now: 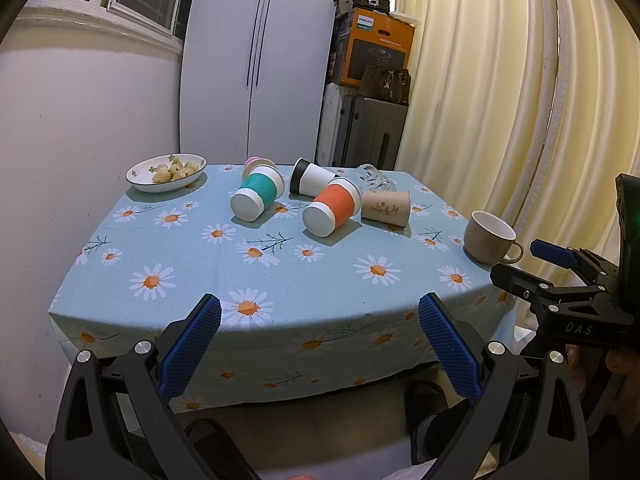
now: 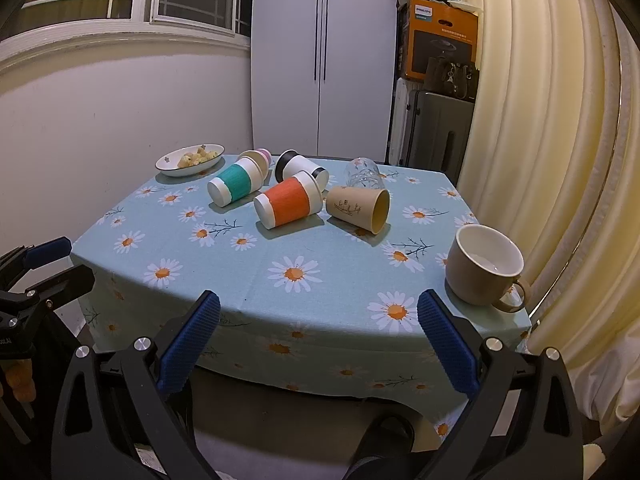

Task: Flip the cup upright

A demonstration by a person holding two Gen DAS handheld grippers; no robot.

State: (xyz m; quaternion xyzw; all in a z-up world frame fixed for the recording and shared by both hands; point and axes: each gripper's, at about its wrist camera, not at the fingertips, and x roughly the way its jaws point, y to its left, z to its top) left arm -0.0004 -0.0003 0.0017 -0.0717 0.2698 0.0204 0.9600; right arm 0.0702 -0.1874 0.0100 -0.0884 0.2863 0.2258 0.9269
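Six cups lie on their sides in the far half of your tabletop, which is covered in a blue daisy-print cloth; one mug stands upright. Taken left to right: a white bowl of pale food sits at the far left corner. Just right of it a pink-rimmed cup lies behind the teal-sleeved cup, whose white base points toward you and left. Next, a black-and-white cup lies on its side behind the orange-sleeved cup, which is also on its side with its base toward the near left. Touching or just beside that one's rim, the tan paper cup lies with its open mouth to the right. Behind it a clear glass lies on its side at the far edge. At the near right corner the beige mug stands mouth up, handle to the near right.

Your left gripper hangs before the near edge of the tabletop, jaws apart, nothing between the blue pads. Your right gripper hangs likewise before the near edge, jaws apart and holding nothing, with the beige mug just beyond its right finger. Neither gripper touches any cup.
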